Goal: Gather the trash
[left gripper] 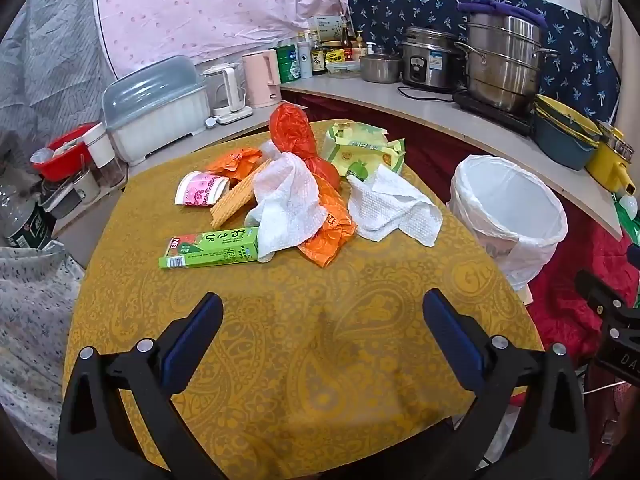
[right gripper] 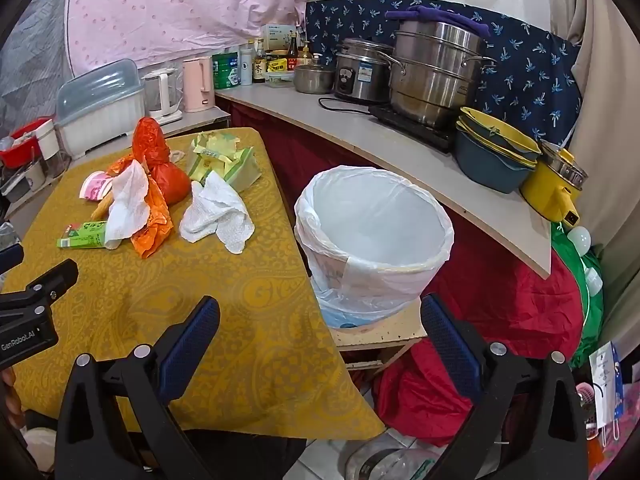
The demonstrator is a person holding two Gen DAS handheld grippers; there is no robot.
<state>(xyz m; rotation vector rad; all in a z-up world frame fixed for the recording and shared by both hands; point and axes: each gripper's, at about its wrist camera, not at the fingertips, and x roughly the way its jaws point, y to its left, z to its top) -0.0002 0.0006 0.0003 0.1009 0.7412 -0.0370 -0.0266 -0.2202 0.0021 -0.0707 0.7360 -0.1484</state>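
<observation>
Left gripper (left gripper: 322, 308) and right gripper (right gripper: 320, 312): jaws apart, empty. Trash pile (left gripper: 296, 188) lies ahead on the table (left gripper: 320, 360); lined bin (right gripper: 376, 232) stands beside it.

Trash pile (left gripper: 280, 196) on table (left gripper: 304, 352), far half; bin (left gripper: 516, 216) right of table, off its edge (on low stand (right gripper: 384, 334)). Counter (left gripper: 460, 114) behind both.

Steel stockpot (left gripper: 502, 66), rice cooker (left gripper: 428, 58), pink kettle (left gripper: 262, 78) on counter (left gripper: 440, 114).
</observation>
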